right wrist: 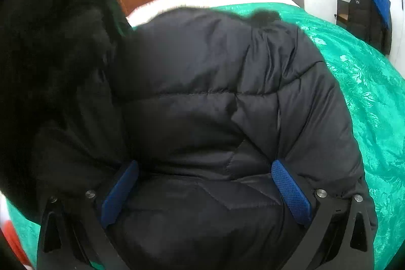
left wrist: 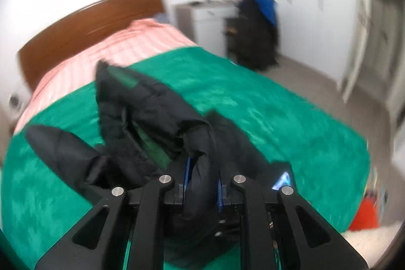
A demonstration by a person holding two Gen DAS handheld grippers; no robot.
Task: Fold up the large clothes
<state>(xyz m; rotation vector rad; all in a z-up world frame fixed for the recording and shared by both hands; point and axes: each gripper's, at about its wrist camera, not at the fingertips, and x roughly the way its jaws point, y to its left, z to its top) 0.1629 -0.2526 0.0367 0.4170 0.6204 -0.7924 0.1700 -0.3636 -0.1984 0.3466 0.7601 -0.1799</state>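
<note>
A black quilted puffer jacket (left wrist: pixel 149 115) lies on the green bedspread (left wrist: pixel 265 113). My left gripper (left wrist: pixel 202 184) is shut on a thick fold of the jacket and holds it raised above the bed, with a sleeve (left wrist: pixel 63 151) hanging to the left. In the right wrist view the jacket (right wrist: pixel 202 98) fills the middle of the frame. My right gripper (right wrist: pixel 206 191) is wide open, its blue pads (right wrist: pixel 291 191) spread on either side of the jacket's bulk, low against it. Part of the jacket hangs dark at the upper left.
The bed has a pink sheet (left wrist: pixel 131 44) and wooden headboard (left wrist: pixel 91 24) at the far end. A white cabinet (left wrist: pixel 210 19) and a chair draped with dark and blue clothes (left wrist: pixel 258 29) stand by the wall. An orange object (left wrist: pixel 364 214) lies on the floor at right.
</note>
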